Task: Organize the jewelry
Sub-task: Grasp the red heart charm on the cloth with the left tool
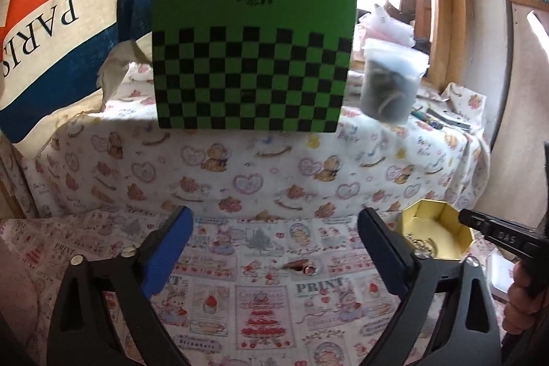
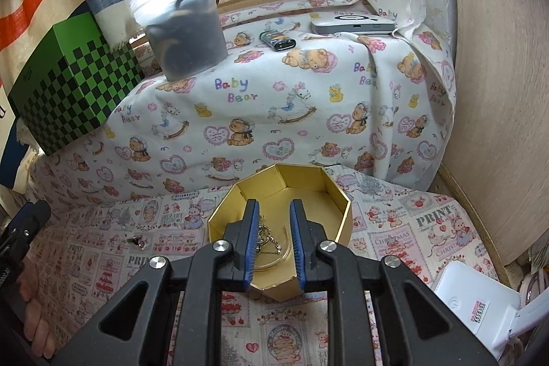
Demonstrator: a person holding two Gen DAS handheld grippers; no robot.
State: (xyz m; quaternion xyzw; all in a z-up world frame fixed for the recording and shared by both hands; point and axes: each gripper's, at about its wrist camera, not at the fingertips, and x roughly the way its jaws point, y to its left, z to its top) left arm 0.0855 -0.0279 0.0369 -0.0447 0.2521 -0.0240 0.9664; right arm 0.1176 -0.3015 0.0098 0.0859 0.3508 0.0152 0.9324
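Note:
A gold octagonal box (image 2: 338, 222) stands open on the printed cloth; it also shows in the left wrist view (image 1: 442, 215) at the right. Inside lie a gold chain (image 2: 266, 234) and a gold bangle (image 2: 283, 254). My right gripper (image 2: 273, 211) hangs over the box's near half, its jaws partly open and empty. My left gripper (image 1: 274, 222) is wide open and empty above the cloth. A small ring with a reddish piece (image 1: 303, 267) lies on the cloth between the left fingers; it also shows in the right wrist view (image 2: 136, 240), left of the box.
A green checkered box (image 1: 252, 64) and a plastic tub of dark items (image 2: 187, 33) stand on a raised ledge under the bear cloth. A lighter (image 2: 278, 40) and a grey device (image 2: 353, 23) lie there. A white case (image 2: 480, 307) sits at right.

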